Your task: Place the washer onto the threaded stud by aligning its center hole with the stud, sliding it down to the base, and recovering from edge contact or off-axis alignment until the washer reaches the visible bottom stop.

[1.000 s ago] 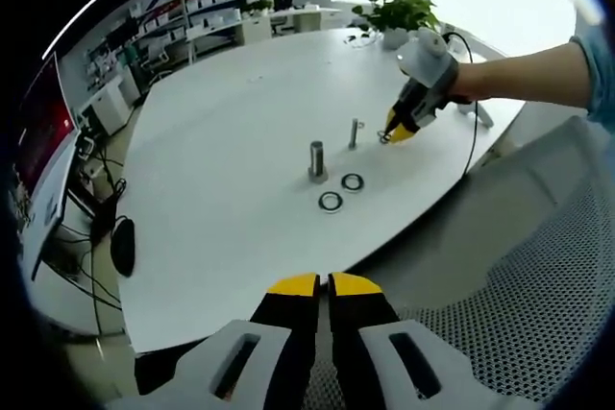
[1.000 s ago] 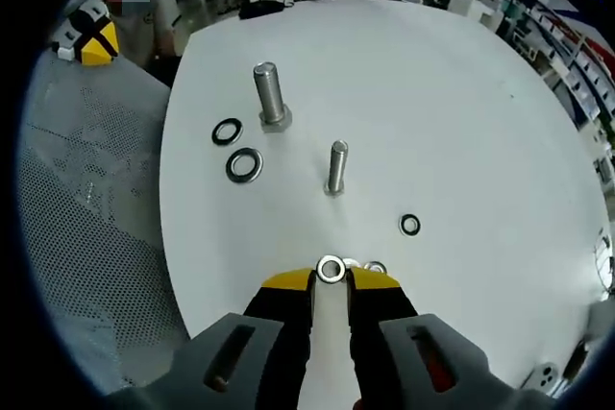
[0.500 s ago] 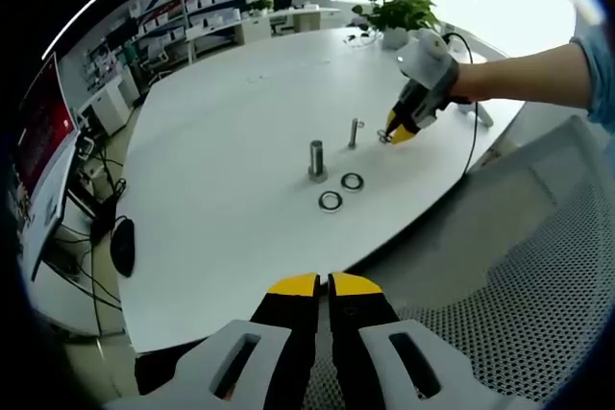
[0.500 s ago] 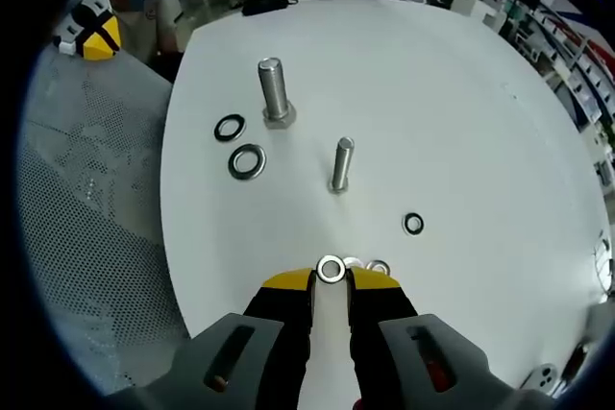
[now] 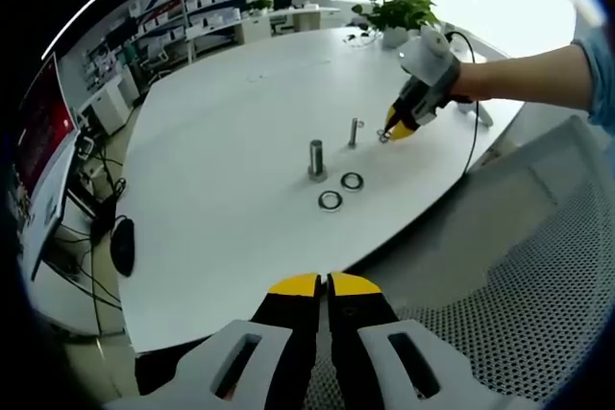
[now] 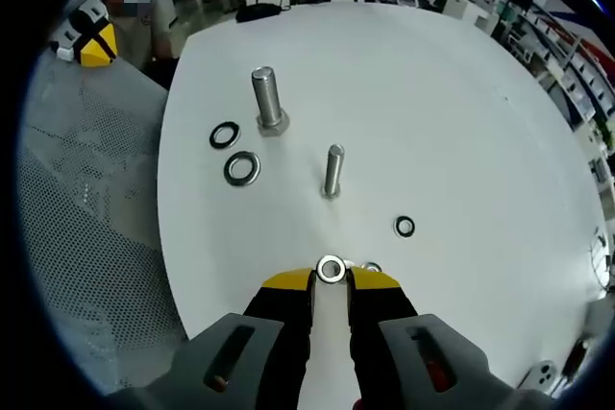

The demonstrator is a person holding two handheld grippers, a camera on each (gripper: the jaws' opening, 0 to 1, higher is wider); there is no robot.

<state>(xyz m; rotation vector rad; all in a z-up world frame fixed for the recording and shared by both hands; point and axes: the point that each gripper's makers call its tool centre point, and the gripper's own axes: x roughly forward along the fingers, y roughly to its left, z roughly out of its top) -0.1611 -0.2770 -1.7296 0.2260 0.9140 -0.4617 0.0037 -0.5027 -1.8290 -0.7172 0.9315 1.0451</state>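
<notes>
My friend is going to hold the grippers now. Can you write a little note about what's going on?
Right gripper: shut on a washer, near the thin stud.
Left gripper: shut, holding nothing, off the table edge.
Big stud stands further along with two washers beside it; a small washer lies loose.
Done: washer picked up.
Left: line its hole over the stud and slide it to the base.

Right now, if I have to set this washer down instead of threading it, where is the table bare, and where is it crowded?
Bare: the wide stretch of table beyond the thin stud and to its right, past the lone small washer. Crowded: left of the thin stud, where the thick stud and two loose washers cluster near the edge. The right gripper holds its washer just short of the thin stud.
</notes>
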